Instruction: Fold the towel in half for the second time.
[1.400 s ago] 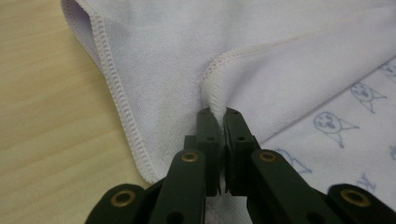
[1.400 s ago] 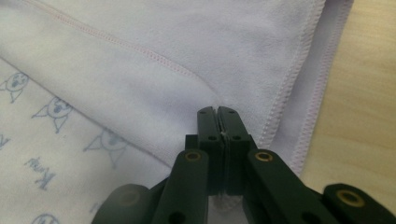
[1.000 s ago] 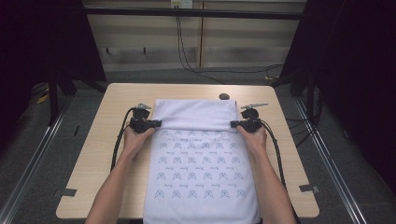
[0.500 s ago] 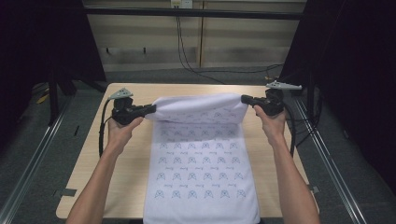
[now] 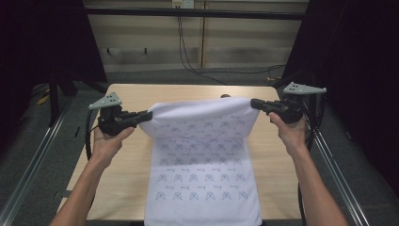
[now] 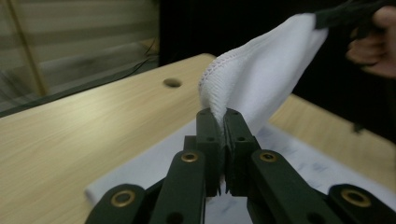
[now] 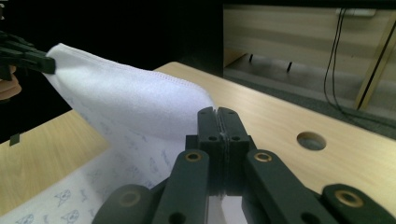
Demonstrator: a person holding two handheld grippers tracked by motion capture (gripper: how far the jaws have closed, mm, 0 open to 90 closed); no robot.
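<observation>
Left tongs (image 5: 147, 114) and right tongs (image 5: 256, 102), each clamped on a far corner of the cloth (image 5: 202, 160), hold its far edge taut above the counter (image 5: 127, 188), apparently to fold it nearward.

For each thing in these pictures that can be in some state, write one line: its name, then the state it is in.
Left gripper: shut on one far corner of the towel, raised above the table.
Right gripper: shut on the other far corner, also raised.
Towel: patterned white cloth, far edge lifted and stretched between the grippers, near part flat on the table.
Table: bears the towel's near part; a round hole in its top is uncovered.
</observation>
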